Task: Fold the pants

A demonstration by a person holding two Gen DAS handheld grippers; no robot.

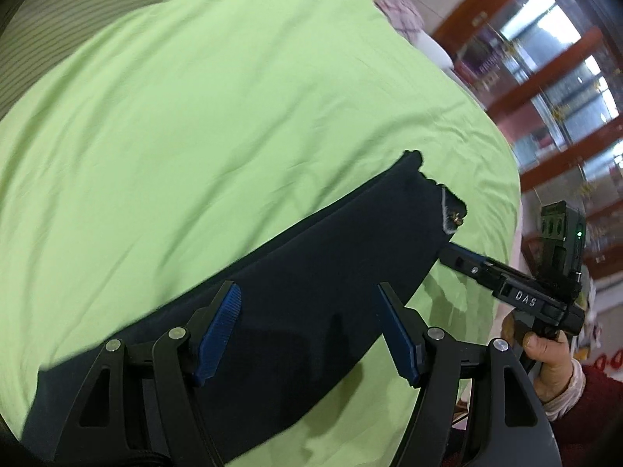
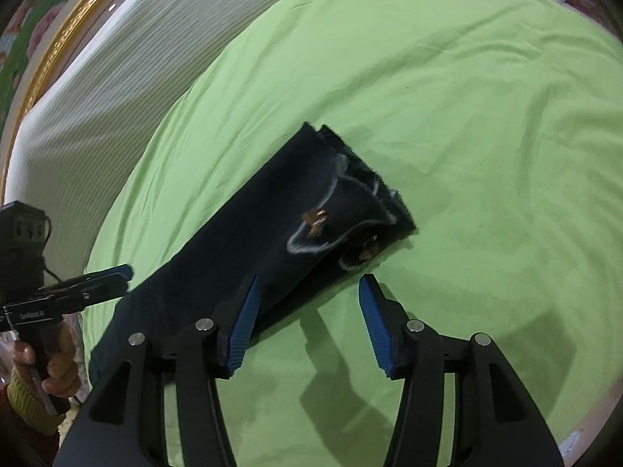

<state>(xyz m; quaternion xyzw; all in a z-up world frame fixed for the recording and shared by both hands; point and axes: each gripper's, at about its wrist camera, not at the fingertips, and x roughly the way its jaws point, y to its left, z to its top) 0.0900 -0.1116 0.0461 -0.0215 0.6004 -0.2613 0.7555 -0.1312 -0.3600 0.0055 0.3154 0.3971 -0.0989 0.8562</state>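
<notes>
Pants (image 2: pixel 249 241) flat on green sheet (image 2: pixel 467 116)

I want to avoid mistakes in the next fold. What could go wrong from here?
1. The pants lie near the edge of the green sheet; a pull may drag the unseen end off.
2. Both grippers, left and right, are open and hold nothing, so one may pinch only the top layer.
3. The layers look uneven at the waistband.

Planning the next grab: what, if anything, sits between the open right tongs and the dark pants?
Nothing visible. The right tongs hover open at the edge of the pants, with only the bare green sheet around them.
</notes>
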